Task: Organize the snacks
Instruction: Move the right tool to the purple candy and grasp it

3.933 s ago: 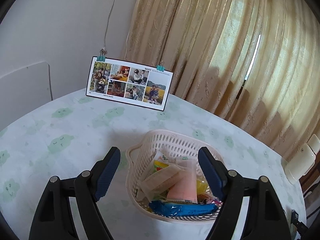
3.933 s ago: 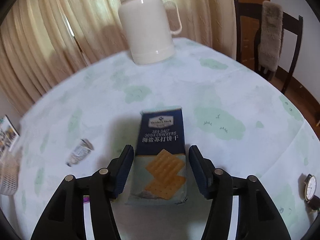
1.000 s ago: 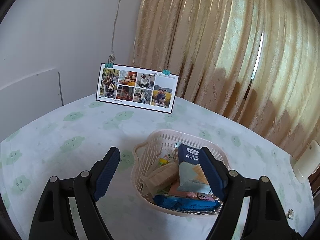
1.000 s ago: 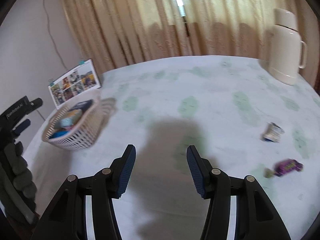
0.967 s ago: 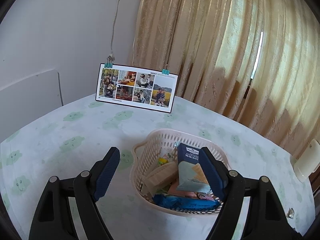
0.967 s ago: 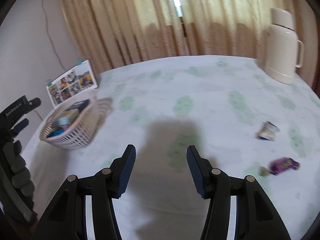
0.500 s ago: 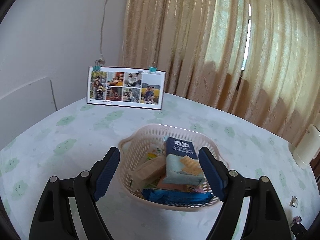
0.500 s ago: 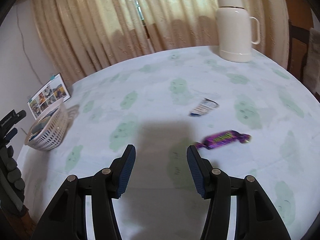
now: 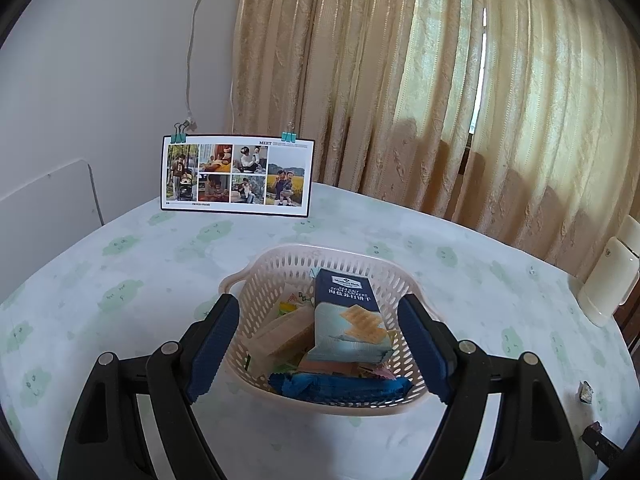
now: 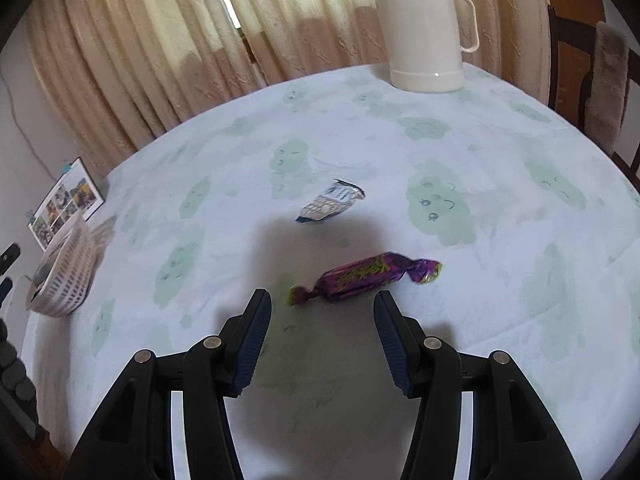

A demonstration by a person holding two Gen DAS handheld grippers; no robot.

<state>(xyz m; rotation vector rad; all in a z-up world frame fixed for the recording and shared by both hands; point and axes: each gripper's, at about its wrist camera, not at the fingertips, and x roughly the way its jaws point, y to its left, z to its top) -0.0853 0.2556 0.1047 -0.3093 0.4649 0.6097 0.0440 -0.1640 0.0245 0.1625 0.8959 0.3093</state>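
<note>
A pale pink basket point(image 9: 280, 268) sits on the table and holds several snacks, with a navy cracker pack point(image 9: 348, 316) on top. My left gripper point(image 9: 320, 344) is open and empty, its fingers either side of the basket. My right gripper point(image 10: 320, 328) is open and empty, just short of a purple wrapped candy point(image 10: 364, 276) lying on the cloth. A small white and blue snack packet point(image 10: 330, 206) lies farther off. The basket also shows at the far left of the right wrist view point(image 10: 64, 276).
A photo card point(image 9: 236, 174) stands at the table's back edge by the wall. A white thermos jug point(image 10: 424, 28) stands at the far side, near a dark chair point(image 10: 600, 76). Curtains hang behind the round table point(image 10: 500, 128).
The cracker pack went from the table into the basket. My right gripper swung away from the basket and has come close to the purple candy. My left gripper has shifted slightly around the basket.
</note>
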